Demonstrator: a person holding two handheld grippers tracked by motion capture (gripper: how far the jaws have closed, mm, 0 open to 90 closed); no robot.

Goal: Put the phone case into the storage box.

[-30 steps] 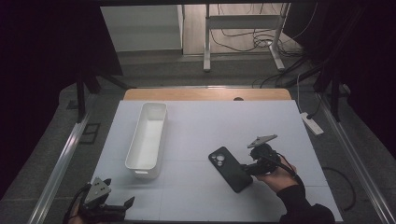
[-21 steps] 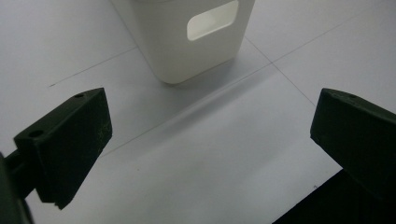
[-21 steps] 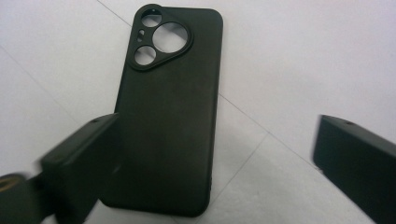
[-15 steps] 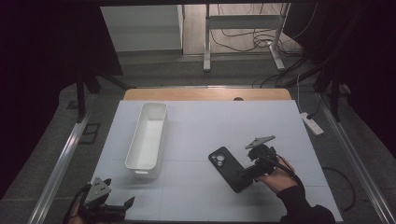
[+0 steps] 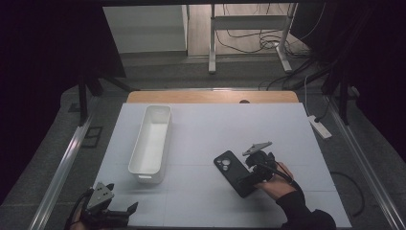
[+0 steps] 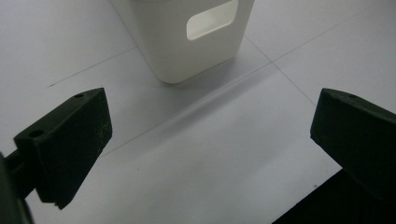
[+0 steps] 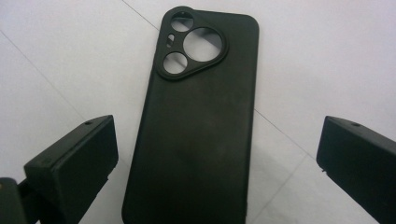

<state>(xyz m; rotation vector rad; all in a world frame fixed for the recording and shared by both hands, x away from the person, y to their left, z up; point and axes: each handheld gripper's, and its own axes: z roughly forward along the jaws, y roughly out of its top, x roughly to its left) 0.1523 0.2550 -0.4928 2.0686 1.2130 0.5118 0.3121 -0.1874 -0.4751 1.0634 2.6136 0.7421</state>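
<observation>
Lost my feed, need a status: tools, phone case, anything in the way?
Right tool open, jaws just opened, astride the phone case. Case flat on table, unheld. Left tool open, before the white bin. Nothing blocking.

A long white bin (image 5: 151, 139) stands on the table (image 5: 201, 124), well left of the right gripper. A white power strip (image 5: 319, 127) lies on the floor beyond it.

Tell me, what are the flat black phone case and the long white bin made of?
The flat black phone case looks like soft rubbery plastic, maybe silicone: matte, with a dull sheen and faint smudges, and its camera holes have rounded edges. The long white bin looks like hard moulded plastic: smooth, slightly glossy walls, rounded corners and a cut-out handle slot. Neither can be told for sure by sight.
</observation>
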